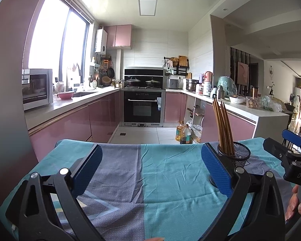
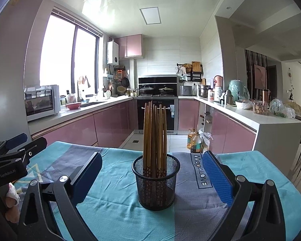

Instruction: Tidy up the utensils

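Observation:
A black mesh cup (image 2: 156,182) stands upright on the blue and grey cloth (image 2: 114,210), holding several brown wooden chopsticks (image 2: 155,134). My right gripper (image 2: 152,175) is open and empty, its blue pads to either side of the cup and a little nearer than it. My left gripper (image 1: 150,166) is open and empty over the bare cloth (image 1: 160,180), left of the cup (image 1: 235,156) and chopsticks (image 1: 223,124). The cup sits just behind its right finger (image 1: 216,166). Each gripper shows at the other view's edge.
The cloth-covered table ends at its far edge (image 2: 150,150), with kitchen floor beyond. Oil bottles (image 2: 193,140) stand on the floor by the pink cabinets. A white counter (image 2: 271,120) with jars and bags lies to the right.

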Available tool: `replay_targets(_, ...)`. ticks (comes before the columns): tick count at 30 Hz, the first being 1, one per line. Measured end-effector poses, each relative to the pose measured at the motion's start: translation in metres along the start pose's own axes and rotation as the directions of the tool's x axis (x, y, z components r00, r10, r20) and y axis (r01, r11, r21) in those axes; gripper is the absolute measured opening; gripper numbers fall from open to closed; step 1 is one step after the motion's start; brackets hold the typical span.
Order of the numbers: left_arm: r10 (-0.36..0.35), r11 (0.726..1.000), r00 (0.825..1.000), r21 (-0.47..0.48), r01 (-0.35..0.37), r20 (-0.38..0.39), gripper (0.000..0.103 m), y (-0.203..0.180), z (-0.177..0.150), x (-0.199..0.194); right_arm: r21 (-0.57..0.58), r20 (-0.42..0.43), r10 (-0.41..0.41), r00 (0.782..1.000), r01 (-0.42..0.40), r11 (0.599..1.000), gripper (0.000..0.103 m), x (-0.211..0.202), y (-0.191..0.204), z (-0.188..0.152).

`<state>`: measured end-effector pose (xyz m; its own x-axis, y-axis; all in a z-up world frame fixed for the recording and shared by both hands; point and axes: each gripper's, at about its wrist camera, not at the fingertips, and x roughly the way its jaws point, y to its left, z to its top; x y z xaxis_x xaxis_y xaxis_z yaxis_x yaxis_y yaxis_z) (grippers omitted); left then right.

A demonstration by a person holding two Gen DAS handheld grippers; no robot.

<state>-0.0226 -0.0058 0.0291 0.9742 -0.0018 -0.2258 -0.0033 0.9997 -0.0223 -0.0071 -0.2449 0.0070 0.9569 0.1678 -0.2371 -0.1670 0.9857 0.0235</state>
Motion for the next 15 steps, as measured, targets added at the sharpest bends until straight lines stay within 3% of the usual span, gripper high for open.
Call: replay_targets(15, 0.000, 1.000, 1.000, 0.001, 0.000, -0.001, 0.097, -0.0028, -0.0023, 0.0004, 0.001, 0.002, -0.004, 1.000, 0.004, 1.000, 0.097, -0.0018, 0.0003, 0.0001)
